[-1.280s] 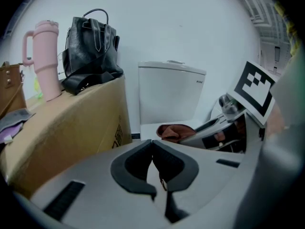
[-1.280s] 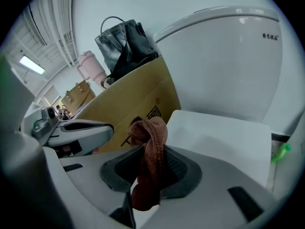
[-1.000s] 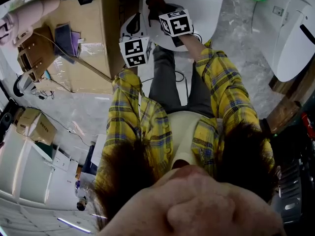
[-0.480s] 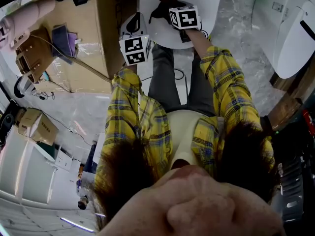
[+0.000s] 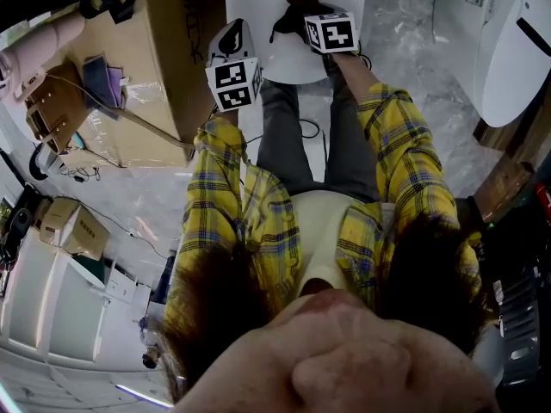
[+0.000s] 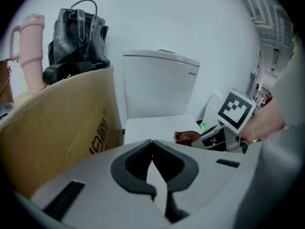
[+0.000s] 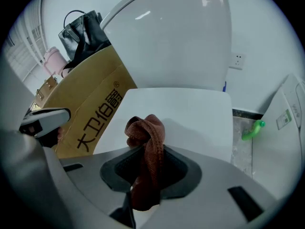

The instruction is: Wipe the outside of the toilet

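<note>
Over the toilet (image 7: 177, 109), right gripper (image 7: 146, 174) fingers clamp a brown cloth (image 7: 147, 140); left gripper (image 6: 153, 162) fingers touch, empty. A black bag (image 6: 78, 38) tops the cardboard box (image 6: 62, 120) beside the toilet.

1. The toilet (image 6: 159, 87) is white and glossy. Its lid (image 7: 181, 113) is shut flat, and the tall tank (image 7: 176, 37) stands upright behind it against the wall.
2. The cloth (image 7: 145, 130) is reddish-brown and twisted into a bunched strip. It is pinched between the jaws of the right gripper (image 7: 147, 168). Its knotted end pokes out over the lid; whether it touches the lid is unclear.
</note>
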### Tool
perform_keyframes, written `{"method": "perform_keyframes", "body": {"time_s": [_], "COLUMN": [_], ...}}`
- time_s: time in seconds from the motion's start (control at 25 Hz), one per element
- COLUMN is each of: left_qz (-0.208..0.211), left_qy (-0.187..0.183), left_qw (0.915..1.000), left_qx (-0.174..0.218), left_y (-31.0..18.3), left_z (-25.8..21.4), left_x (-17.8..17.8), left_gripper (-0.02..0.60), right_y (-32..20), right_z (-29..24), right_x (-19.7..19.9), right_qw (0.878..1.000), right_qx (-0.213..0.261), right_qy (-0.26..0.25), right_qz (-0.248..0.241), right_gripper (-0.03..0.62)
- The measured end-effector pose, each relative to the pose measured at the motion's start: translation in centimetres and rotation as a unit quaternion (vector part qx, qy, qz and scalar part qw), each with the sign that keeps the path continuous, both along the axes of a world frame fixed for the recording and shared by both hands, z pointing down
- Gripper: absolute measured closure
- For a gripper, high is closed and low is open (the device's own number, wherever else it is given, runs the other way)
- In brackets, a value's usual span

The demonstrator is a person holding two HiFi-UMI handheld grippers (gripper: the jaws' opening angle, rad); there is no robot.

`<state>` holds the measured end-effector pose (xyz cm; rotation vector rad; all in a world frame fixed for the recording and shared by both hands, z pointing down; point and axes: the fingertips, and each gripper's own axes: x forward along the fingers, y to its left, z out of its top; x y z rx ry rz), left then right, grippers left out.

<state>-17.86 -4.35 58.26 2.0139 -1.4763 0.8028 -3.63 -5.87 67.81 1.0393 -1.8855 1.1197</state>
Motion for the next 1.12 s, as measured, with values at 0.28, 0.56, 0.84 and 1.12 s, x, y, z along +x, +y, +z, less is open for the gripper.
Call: {"method": "perform_keyframes", "body": {"time_s": [0.28,0.56,0.84,1.12], "left_qz": [0.022,0.039,0.048,0.057], "left_qy": [0.001,0.002,0.002,0.012], "left_qw": [0.9998,0.9992,0.9988,0.9983], "left_qx": [-0.003,-0.004,-0.008,0.0], "left_y": [-0.1,-0.4,-0.5,-0.5], "left_z": [0.1,0.1,0.2,-0.2], "left_x": [3.1,5.2,6.6,8.2], "left_gripper": [0.573,0.572,0.573,0.574], "right_y": [0.7,1.6,2.7,3.1], "right_z": [0.3,0.8,0.8,-0.7], "right_x": [5.2,9.7,12.9,13.3], "right_qw": [1.0,0.999,0.997,0.998], "right_qx": [0.0,-0.002,-0.005,0.002], "right_qy": [0.02,0.036,0.054,0.035], "right_qz": [0.015,0.032,0.047,0.057], "right_gripper": [0.479,0.479,0.479,0.479]}}
